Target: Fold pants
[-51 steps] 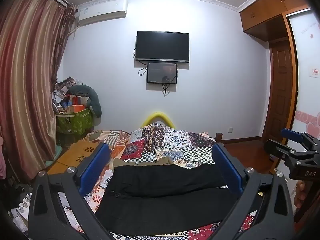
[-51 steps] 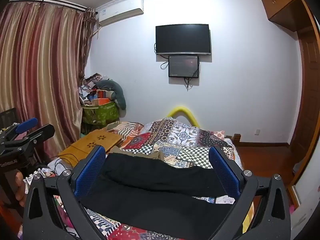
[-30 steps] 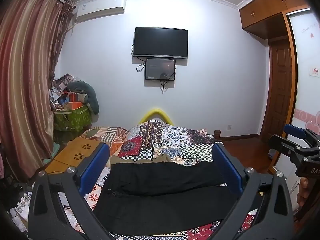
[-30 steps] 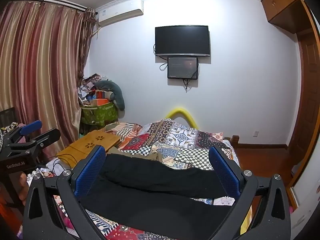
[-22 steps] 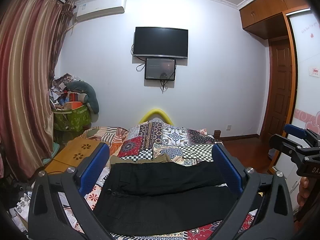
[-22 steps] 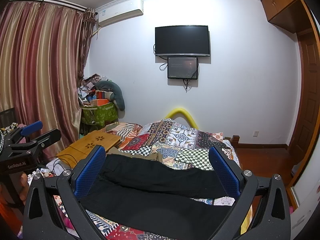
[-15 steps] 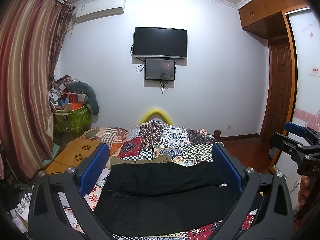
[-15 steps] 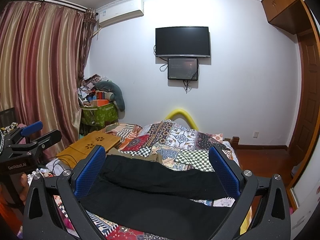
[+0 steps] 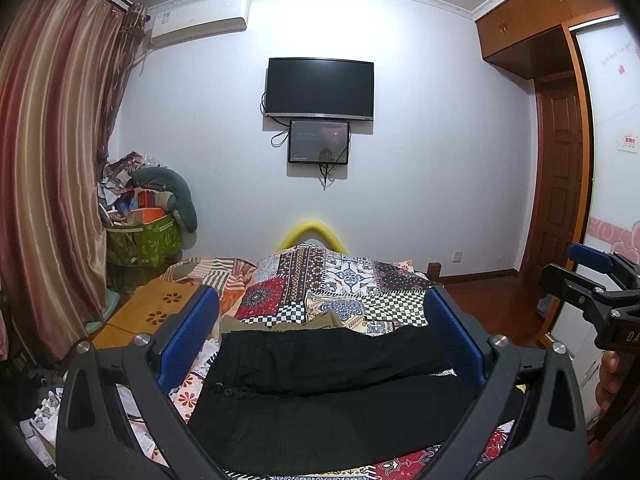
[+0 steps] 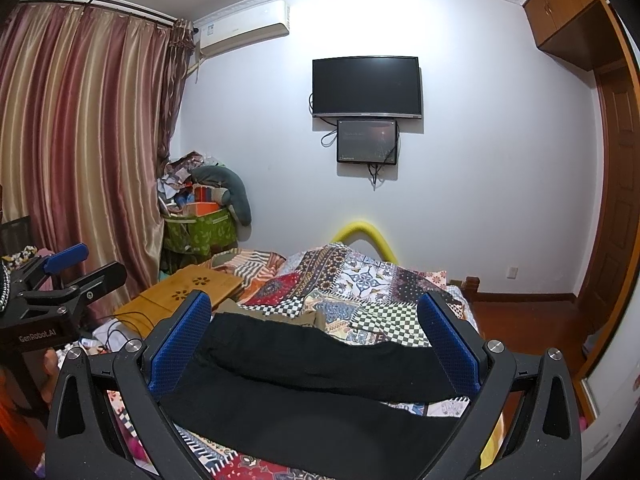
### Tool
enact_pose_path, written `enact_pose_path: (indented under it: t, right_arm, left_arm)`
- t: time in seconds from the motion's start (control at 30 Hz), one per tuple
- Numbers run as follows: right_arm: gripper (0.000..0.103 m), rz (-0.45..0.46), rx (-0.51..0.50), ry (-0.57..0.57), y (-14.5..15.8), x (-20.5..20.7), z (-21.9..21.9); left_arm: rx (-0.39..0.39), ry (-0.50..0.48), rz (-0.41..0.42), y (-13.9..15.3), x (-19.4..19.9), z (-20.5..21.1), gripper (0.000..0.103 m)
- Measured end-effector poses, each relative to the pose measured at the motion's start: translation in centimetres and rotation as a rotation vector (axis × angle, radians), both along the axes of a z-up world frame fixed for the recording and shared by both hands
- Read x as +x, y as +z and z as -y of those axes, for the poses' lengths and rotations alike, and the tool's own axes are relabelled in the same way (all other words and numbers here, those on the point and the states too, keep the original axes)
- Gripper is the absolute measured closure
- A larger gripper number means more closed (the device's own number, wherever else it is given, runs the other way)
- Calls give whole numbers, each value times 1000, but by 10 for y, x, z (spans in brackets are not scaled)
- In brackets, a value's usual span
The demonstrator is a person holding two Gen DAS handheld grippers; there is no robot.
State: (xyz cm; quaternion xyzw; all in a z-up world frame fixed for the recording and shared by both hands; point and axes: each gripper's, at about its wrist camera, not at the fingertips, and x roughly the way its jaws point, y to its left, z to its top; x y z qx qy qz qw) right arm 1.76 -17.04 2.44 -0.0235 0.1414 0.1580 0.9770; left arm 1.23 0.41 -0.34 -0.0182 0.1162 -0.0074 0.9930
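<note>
Left wrist: pants point(image 9: 328, 392) beyond spread fingers point(image 9: 188, 336).

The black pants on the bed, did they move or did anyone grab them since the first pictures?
No one grabbed them. The black pants lie spread on the patchwork bedspread just as before. Both the left claw and the right claw stay open and empty above them. Only the cameras drifted a tiny bit, so the TV sits slightly differently in the left view.
</note>
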Motion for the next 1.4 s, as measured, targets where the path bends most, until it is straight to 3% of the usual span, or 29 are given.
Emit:
enact_pose_path:
  t: [1.4]
  right_arm:
    - [0,-11,-2,2,-5,4,1]
  left_arm:
    - [-9,-15,-25,-5,9,-6,0]
